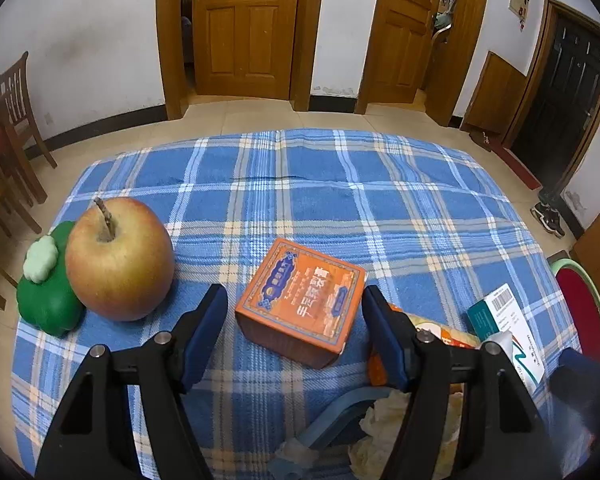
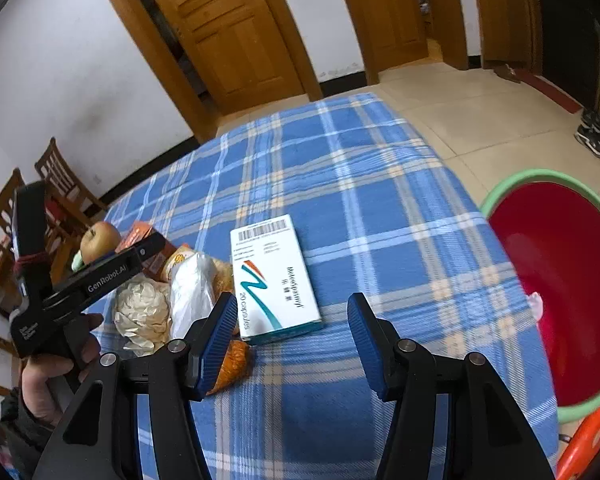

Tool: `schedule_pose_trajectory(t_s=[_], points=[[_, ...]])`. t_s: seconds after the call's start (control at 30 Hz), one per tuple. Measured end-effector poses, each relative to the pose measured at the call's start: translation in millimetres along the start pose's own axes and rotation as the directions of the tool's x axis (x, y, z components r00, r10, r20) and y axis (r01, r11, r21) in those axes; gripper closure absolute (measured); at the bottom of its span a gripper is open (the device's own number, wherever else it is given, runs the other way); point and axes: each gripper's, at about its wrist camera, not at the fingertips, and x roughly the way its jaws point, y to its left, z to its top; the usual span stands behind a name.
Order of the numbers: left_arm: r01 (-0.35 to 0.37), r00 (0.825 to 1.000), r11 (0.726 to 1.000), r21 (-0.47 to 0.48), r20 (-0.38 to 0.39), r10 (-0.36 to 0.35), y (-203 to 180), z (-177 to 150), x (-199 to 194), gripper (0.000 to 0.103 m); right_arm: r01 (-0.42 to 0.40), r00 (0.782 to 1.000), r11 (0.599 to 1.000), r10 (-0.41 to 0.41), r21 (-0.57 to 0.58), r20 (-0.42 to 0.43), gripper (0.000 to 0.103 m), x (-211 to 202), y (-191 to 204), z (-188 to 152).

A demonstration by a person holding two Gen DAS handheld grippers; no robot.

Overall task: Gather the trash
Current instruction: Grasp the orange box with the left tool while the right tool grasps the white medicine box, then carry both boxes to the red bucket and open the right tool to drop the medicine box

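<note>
An orange box [image 1: 302,302] lies on the blue plaid tablecloth [image 1: 300,184], between the open fingers of my left gripper [image 1: 296,332]. A white and teal capsule box [image 2: 274,276] lies just ahead of my open, empty right gripper [image 2: 292,336]. Crumpled white paper [image 2: 142,312], a clear plastic wrapper [image 2: 190,290] and an orange snack wrapper [image 2: 234,364] lie in a heap left of the right gripper. The left gripper also shows in the right wrist view [image 2: 140,256], held by a hand over that heap. The capsule box also shows in the left wrist view [image 1: 508,320].
A red-yellow apple [image 1: 118,258] and a green toy [image 1: 46,280] sit at the table's left edge. A red basin with a green rim [image 2: 556,280] stands off the table's right side. Wooden chairs [image 1: 16,120] stand at the left; doors line the far wall.
</note>
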Motion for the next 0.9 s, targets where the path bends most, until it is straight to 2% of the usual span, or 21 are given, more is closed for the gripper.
schedule_pose_trajectory(t_s=[0.07,0.3,0.5,0.7,0.9], points=[[0.014,1.000,1.000,-0.006,0.003,-0.014,0.3,-0.8,-0.2,0.042,0.004,1.000,1.000,-0.005,-0.018,-0.017,0.044,7.2,4.2,-0.1],[0.033,0.999,0.999,-0.013,0.030,-0.033,4.0,-0.6,-11.8,0.043,0.019,0.999,0.998,-0.022,-0.058,-0.042,0.044,23.0,12.5,0.4],[0.030,0.997,0.999,-0.014,0.066,-0.029,2.6,0.4,-37.1,0.043,0.021,0.998,0.998,-0.025,-0.062,-0.063,0.045,33.6,11.5,1.1],[0.032,0.996,0.999,-0.018,0.084,-0.031,1.2,-4.5,-61.7,0.043,-0.004,0.999,0.998,0.001,-0.063,-0.044,0.049,30.6,10.5,-0.7],[0.049,0.994,0.999,-0.014,0.101,-0.047,-8.2,-11.0,-83.8,0.043,-0.040,0.999,0.999,0.040,-0.036,0.008,0.049,3.3,5.0,-6.0]])
